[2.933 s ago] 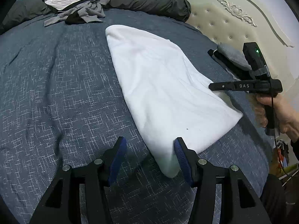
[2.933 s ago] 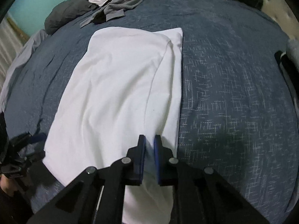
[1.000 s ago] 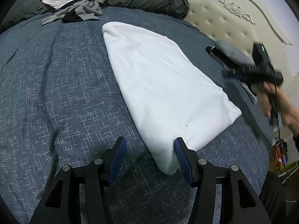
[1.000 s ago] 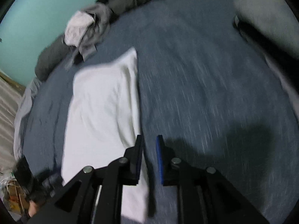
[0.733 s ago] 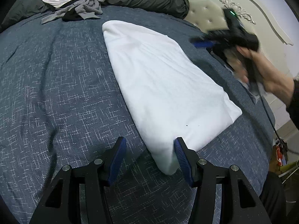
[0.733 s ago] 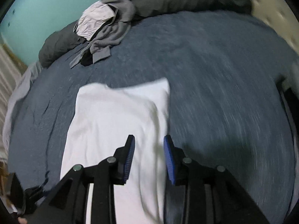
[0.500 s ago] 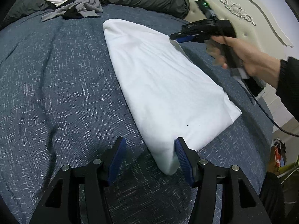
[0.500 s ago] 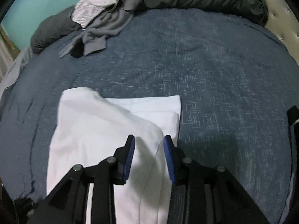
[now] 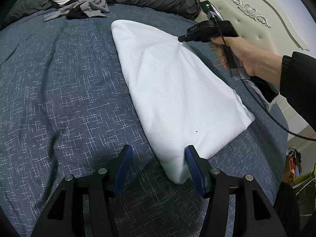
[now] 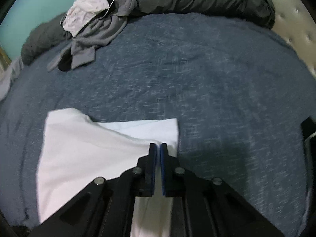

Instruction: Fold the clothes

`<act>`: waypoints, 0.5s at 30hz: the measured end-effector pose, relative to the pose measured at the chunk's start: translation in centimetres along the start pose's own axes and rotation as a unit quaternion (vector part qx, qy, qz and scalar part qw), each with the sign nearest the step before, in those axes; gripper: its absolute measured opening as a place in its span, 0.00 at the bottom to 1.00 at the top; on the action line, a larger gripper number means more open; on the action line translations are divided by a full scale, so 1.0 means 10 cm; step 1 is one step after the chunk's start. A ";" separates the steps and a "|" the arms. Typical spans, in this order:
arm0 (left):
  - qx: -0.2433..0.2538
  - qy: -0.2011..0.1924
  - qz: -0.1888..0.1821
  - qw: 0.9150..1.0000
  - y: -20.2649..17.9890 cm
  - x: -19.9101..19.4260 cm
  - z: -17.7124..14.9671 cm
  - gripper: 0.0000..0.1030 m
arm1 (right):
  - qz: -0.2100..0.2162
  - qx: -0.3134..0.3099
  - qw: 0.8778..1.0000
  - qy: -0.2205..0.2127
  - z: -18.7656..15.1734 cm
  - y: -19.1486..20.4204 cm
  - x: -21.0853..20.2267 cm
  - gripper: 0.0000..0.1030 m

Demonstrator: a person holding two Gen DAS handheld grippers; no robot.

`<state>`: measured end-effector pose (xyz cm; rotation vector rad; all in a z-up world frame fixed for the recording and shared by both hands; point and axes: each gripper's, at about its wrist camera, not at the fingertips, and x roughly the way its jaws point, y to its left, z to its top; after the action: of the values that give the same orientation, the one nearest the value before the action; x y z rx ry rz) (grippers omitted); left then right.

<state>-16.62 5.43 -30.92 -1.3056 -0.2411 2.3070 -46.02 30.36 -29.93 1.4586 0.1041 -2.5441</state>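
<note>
Blue bedspread [image 9: 59,90]; white garment [image 9: 173,90] edge in R gripper [image 10: 158,148] jaws, L gripper [image 9: 158,158] wide.

My left gripper [image 9: 157,163] sits wide open at the near corner of the folded white garment [image 9: 177,90], its right finger [image 9: 192,165] against the cloth. Across the bed [image 9: 59,90], the right gripper [image 9: 182,38] pinches the garment's far edge, lifting it slightly.

The left claw [image 9: 157,165] sits at six o'clock with its jaws spread wide. The right claw [image 10: 158,154], gripped by a hand [image 9: 242,54] at two o'clock in the left view, has its jaws pressed nearly together.
</note>
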 end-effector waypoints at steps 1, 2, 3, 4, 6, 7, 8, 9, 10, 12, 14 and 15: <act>0.000 0.001 0.000 1.000 0.00 0.00 -0.01 0.58 | -0.020 -0.010 1.000 -0.001 0.01 0.01 0.02 0.00; 0.001 0.001 0.001 1.000 -0.01 -0.01 -0.02 0.58 | -0.026 -0.009 1.000 -0.001 0.03 -0.03 0.02 0.00; 0.000 0.001 0.000 1.000 -0.01 -0.01 -0.03 0.58 | -0.022 0.002 1.000 -0.005 0.04 -0.08 0.00 0.00; 0.000 0.001 0.000 1.000 0.00 -0.01 -0.03 0.59 | -0.018 0.013 1.000 -0.009 0.05 -0.14 -0.02 0.00; 0.000 0.001 -0.001 1.000 0.00 -0.01 -0.04 0.59 | -0.005 0.029 0.999 -0.022 0.07 -0.23 -0.10 0.01; 0.000 0.001 -0.001 1.000 0.01 -0.01 -0.04 0.59 | 0.013 0.028 0.999 -0.029 0.06 -0.24 -0.17 0.01; 0.000 0.001 -0.001 1.000 0.01 -0.02 -0.05 0.59 | 0.030 0.027 0.999 -0.036 0.05 -0.24 -0.23 0.01; 0.000 0.001 0.000 1.000 0.00 -0.02 -0.05 0.59 | 0.041 0.024 0.998 -0.039 0.02 -0.24 -0.29 0.01; 0.001 0.001 0.001 1.000 0.00 -0.03 -0.04 0.59 | 0.058 0.020 0.997 -0.038 -0.02 -0.22 -0.34 0.01; 0.002 0.001 0.004 1.000 -0.01 -0.04 -0.05 0.59 | 0.076 0.001 0.997 -0.028 -0.10 -0.11 -0.39 0.01; 0.003 0.002 0.005 1.000 -0.02 -0.05 -0.06 0.59 | 0.081 -0.003 0.997 -0.007 -0.19 -0.05 -0.37 0.03; 0.003 0.002 0.005 1.000 -0.02 -0.05 -0.07 0.59 | 0.087 0.000 0.996 0.006 -0.22 -0.02 -0.34 0.04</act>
<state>-15.74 5.32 -30.83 -1.3118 -0.2258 2.3118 -42.56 31.44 -28.13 1.4155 -0.0197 -2.3962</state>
